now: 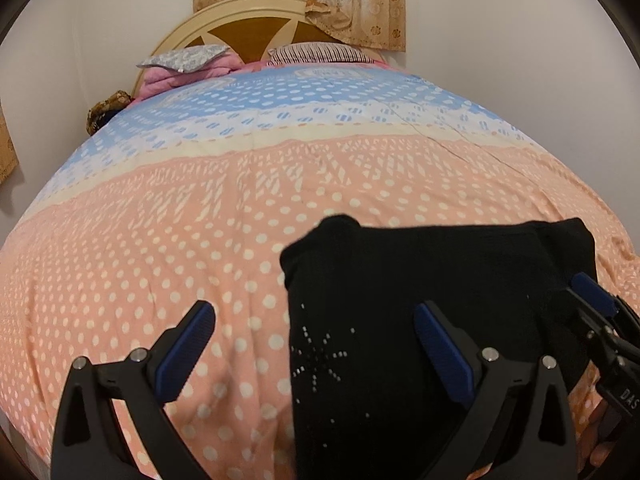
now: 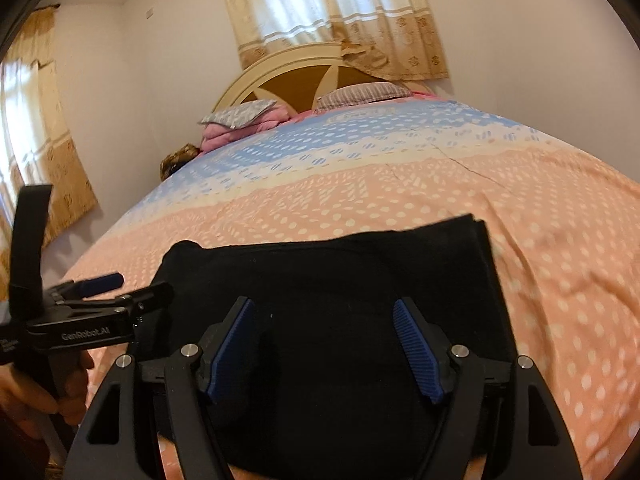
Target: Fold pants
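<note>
We hold the left gripper (image 1: 316, 336) and right gripper (image 2: 324, 344) with jaws apart and empty above the folded black pants (image 1: 432, 280), which lie on the near, pink-dotted part of the bedspread (image 1: 160, 220).

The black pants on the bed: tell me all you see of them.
The black pants lie folded into a compact, roughly rectangular stack on the pink dotted bedspread near its front edge. Soft, matte knit-looking fabric; a starburst of small shiny studs shows on the left part. Layered edges show at the far right corner. Nothing grips them.
</note>
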{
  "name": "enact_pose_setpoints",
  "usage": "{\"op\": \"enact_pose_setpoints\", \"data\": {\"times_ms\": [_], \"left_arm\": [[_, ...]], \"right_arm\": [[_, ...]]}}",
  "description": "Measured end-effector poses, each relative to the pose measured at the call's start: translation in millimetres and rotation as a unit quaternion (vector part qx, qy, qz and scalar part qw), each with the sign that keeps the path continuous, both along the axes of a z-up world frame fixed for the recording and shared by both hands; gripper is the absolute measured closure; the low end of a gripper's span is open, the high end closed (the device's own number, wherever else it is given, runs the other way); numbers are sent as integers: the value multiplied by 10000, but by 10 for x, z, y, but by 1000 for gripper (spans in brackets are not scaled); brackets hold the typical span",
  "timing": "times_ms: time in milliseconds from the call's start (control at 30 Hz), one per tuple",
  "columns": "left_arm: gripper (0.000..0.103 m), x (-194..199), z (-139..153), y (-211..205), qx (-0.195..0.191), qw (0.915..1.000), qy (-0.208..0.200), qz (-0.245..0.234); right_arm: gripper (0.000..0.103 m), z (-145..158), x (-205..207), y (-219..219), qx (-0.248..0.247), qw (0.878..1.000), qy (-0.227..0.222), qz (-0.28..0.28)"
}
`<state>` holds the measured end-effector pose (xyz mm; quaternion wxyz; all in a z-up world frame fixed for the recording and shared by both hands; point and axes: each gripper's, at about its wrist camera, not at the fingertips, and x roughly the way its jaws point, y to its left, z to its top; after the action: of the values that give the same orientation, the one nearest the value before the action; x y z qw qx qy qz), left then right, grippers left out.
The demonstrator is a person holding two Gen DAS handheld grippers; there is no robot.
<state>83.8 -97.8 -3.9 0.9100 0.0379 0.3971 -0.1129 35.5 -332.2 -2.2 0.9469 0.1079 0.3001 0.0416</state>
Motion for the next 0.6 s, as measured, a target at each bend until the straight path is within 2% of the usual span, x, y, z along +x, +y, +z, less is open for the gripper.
{"op": "enact_pose_setpoints", "data": {"times_ms": [600], "left_arm": [[1,-303,115,-107,5,9995,-157,-277]], "right_arm": [[30,85,-342,-73,292,9993,27,-225]]}}
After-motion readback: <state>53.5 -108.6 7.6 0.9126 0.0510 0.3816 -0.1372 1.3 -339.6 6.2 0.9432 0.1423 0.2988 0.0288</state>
